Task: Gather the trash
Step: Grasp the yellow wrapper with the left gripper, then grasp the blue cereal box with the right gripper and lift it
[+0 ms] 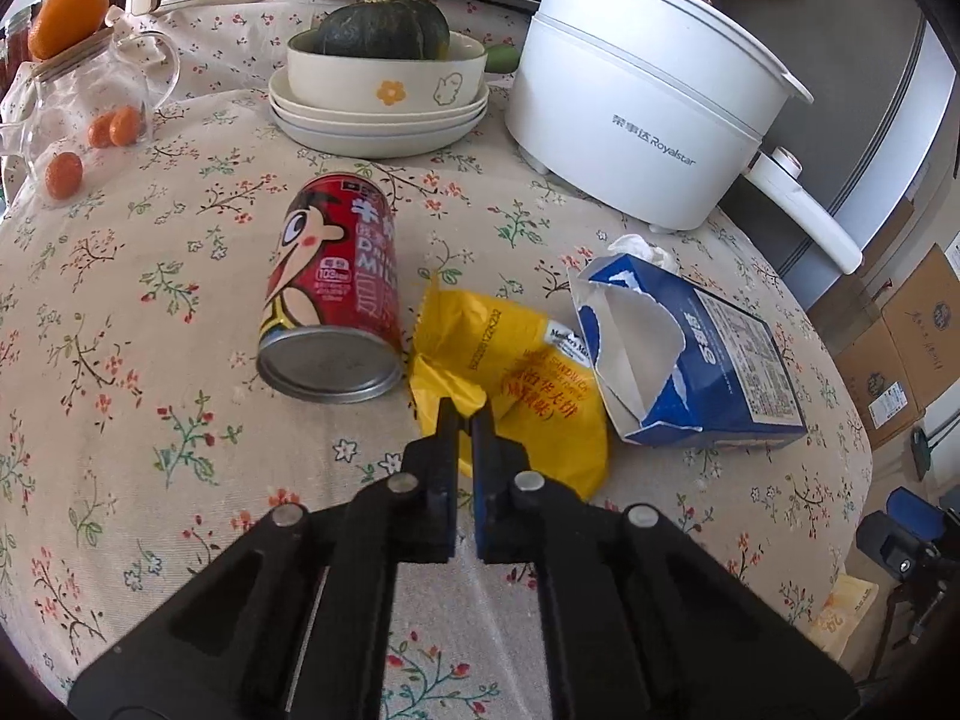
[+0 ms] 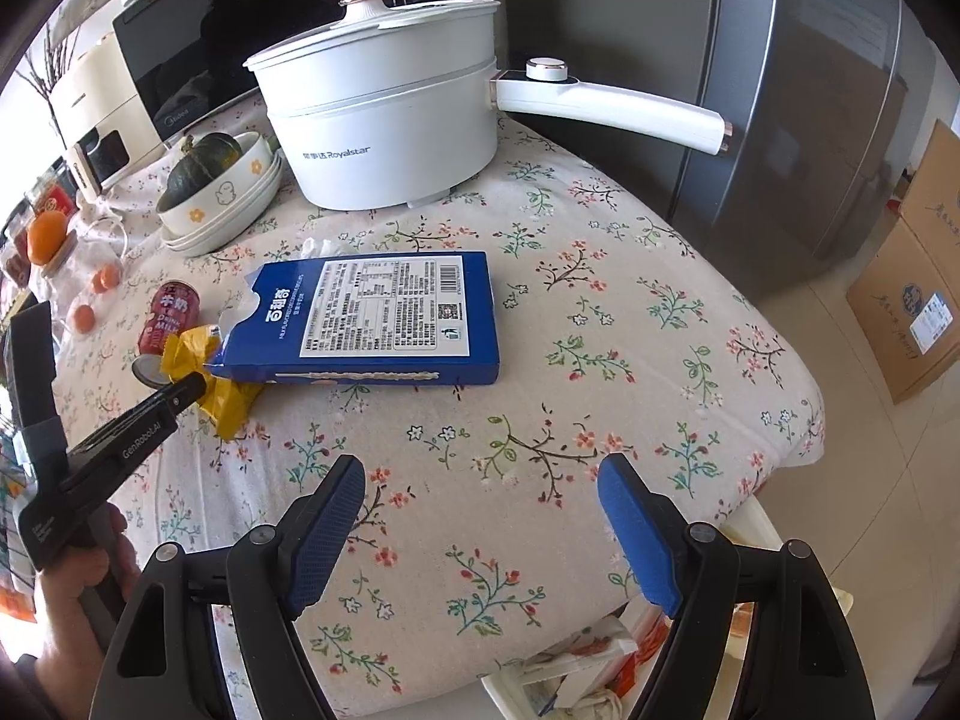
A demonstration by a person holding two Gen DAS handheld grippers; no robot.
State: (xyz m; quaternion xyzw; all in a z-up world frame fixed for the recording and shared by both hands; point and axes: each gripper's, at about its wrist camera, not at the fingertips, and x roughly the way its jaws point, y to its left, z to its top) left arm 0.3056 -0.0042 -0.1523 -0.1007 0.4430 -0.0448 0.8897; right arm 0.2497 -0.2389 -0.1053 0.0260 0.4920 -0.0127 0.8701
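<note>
A yellow snack wrapper lies on the floral tablecloth between a red milk can on its side and a torn blue box. My left gripper is shut on the wrapper's near edge. In the right wrist view the blue box lies flat, with the wrapper and can to its left and my left gripper at the wrapper. My right gripper is open and empty above the cloth, nearer than the box.
A white electric pot with a long handle stands at the back right. A bowl holding a green squash sits on stacked plates. A glass jug and small oranges are at left. A white bin with trash is below the table's near edge.
</note>
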